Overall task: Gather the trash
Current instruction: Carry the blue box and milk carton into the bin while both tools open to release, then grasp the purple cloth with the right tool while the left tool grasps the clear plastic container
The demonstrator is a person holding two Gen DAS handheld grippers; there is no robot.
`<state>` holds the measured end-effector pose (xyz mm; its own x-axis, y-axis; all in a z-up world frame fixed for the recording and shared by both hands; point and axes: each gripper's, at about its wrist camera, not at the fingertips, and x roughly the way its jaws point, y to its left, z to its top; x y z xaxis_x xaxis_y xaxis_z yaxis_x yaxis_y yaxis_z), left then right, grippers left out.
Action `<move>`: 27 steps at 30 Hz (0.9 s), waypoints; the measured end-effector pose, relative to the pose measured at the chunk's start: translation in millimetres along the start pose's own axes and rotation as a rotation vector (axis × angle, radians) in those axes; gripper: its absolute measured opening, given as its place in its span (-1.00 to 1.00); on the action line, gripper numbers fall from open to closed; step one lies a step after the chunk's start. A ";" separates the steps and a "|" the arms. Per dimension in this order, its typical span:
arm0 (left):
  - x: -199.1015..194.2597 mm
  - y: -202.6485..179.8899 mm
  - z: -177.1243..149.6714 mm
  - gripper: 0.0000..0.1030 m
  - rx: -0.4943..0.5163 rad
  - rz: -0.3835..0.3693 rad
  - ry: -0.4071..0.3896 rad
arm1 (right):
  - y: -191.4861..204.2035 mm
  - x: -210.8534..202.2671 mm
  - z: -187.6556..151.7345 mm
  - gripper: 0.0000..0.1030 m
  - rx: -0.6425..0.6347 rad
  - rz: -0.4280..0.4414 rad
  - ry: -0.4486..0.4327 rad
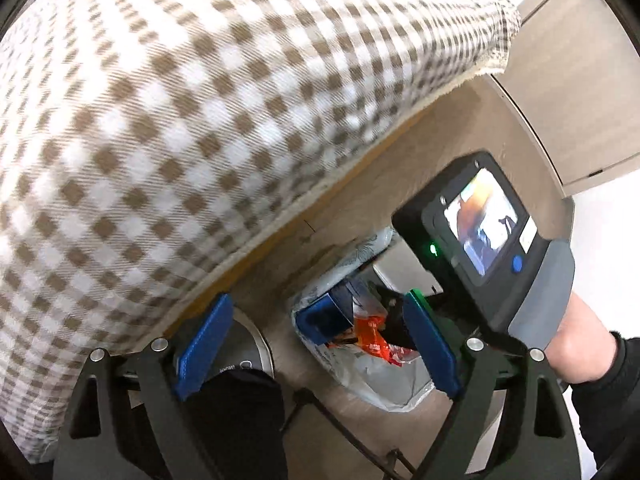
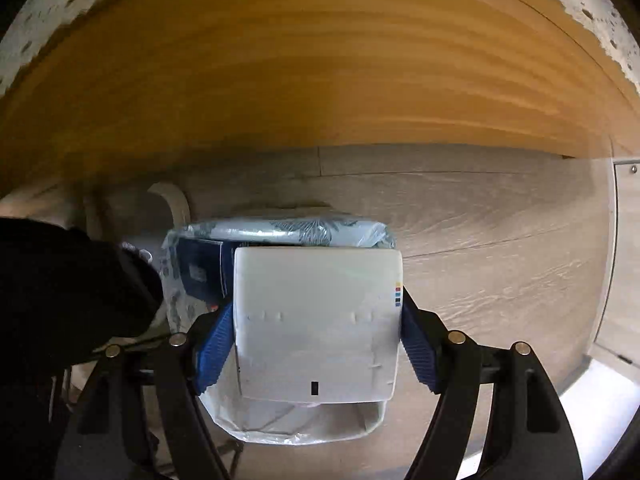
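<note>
Left gripper (image 1: 316, 344): its blue fingers (image 1: 204, 344) are held wide apart, and nothing is held between them. It is pointed down at the floor.

Right gripper (image 2: 316, 344): a white box (image 2: 316, 320) is gripped by its blue fingers (image 2: 214, 350), one pad pressed on each side. It is pointed down over the bin.

White box: it is held just above the bin's open top. A small strip of colour marks is seen on its right edge.

Bin (image 1: 360, 356): it is stood on the floor, near the bed. It is lined with a pale bag (image 2: 288, 228) with a leaf print.

Trash in the bin: a dark blue box (image 1: 336, 308) and an orange wrapper (image 1: 370, 334) are seen inside, close together.

Bed (image 1: 200, 120): it is covered with a brown and white checked blanket. Its wood side (image 2: 280, 80) is seen above the bin.

Floor (image 2: 500, 240): pale wood boards are seen.

Hand (image 1: 580, 352): the right gripper's grey handle is held by it, and a black sleeve (image 1: 616, 392) is worn.
</note>
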<state>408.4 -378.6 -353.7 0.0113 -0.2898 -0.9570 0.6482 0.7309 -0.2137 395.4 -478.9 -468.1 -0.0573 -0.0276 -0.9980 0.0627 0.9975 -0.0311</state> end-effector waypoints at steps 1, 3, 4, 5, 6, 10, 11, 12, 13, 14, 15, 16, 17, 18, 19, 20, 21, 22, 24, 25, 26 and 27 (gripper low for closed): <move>-4.3 3.7 -0.2 0.63 -0.013 -0.011 -0.008 | -2.9 -3.6 -2.5 0.41 0.014 0.003 -0.011; -12.6 11.6 -0.1 0.63 -0.046 -0.030 -0.020 | -9.6 -6.0 -5.3 0.46 0.066 0.009 -0.041; -15.8 16.8 1.8 0.63 -0.058 -0.034 -0.023 | -15.9 -12.8 -7.6 0.46 0.097 0.017 -0.066; -13.9 18.4 1.7 0.63 -0.063 -0.036 -0.023 | -22.6 -20.1 -9.7 0.46 0.128 0.019 -0.096; -12.3 19.0 1.0 0.63 -0.063 -0.035 -0.020 | -28.7 -25.6 -11.0 0.46 0.156 0.018 -0.118; -1.4 16.6 0.5 0.63 -0.057 -0.013 -0.002 | -49.3 -45.8 -11.0 0.46 0.283 0.047 -0.202; 1.3 17.6 -2.4 0.63 -0.062 -0.006 -0.009 | -51.3 -53.7 -11.1 0.46 0.293 0.057 -0.231; 6.3 18.9 -6.6 0.63 -0.070 -0.005 -0.015 | -52.6 -62.2 -11.7 0.46 0.296 0.057 -0.256; 2.5 23.0 -7.0 0.63 -0.084 -0.010 -0.024 | -52.8 -71.3 -12.9 0.46 0.298 0.047 -0.281; -2.3 28.8 -7.6 0.63 -0.101 -0.025 -0.034 | -51.7 -80.5 -13.3 0.46 0.301 0.038 -0.301; -5.7 32.1 -8.1 0.63 -0.112 -0.034 -0.042 | -49.9 -87.0 -14.8 0.46 0.302 0.038 -0.313; -9.3 35.3 -8.5 0.63 -0.124 -0.043 -0.054 | -49.5 -95.4 -16.8 0.46 0.304 0.040 -0.325; -14.1 37.1 -9.2 0.63 -0.133 -0.055 -0.069 | -49.2 -104.6 -18.9 0.46 0.302 0.040 -0.341; -17.2 36.0 -7.5 0.63 -0.132 -0.069 -0.078 | -48.8 -112.2 -21.2 0.46 0.298 0.037 -0.356; -23.0 35.4 -7.7 0.63 -0.123 -0.082 -0.087 | -48.0 -122.2 -23.3 0.46 0.292 0.027 -0.375; -30.9 36.0 -7.9 0.63 -0.111 -0.095 -0.104 | -46.6 -132.8 -23.5 0.46 0.284 0.016 -0.397; -38.3 38.9 -8.6 0.63 -0.106 -0.111 -0.123 | -44.8 -141.5 -23.0 0.46 0.275 0.008 -0.416; -50.3 44.3 -9.1 0.63 -0.109 -0.129 -0.150 | -41.5 -152.0 -22.9 0.46 0.261 -0.003 -0.438; -80.8 62.4 -9.9 0.63 -0.127 -0.138 -0.214 | -34.4 -173.0 -20.5 0.46 0.234 -0.017 -0.488; -93.6 68.2 -8.1 0.63 -0.135 -0.144 -0.245 | -29.5 -184.6 -17.2 0.46 0.215 -0.020 -0.519; -113.0 79.3 -6.7 0.63 -0.144 -0.156 -0.295 | -23.9 -196.9 -12.7 0.46 0.195 -0.020 -0.551; -129.7 88.1 -5.7 0.63 -0.150 -0.158 -0.337 | -19.3 -206.5 -8.3 0.46 0.179 -0.017 -0.577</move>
<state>459.6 -273.1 -249.6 0.1857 -0.5737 -0.7977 0.5442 0.7360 -0.4027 397.8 -492.0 -260.9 0.4871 -0.1238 -0.8645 0.2357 0.9718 -0.0064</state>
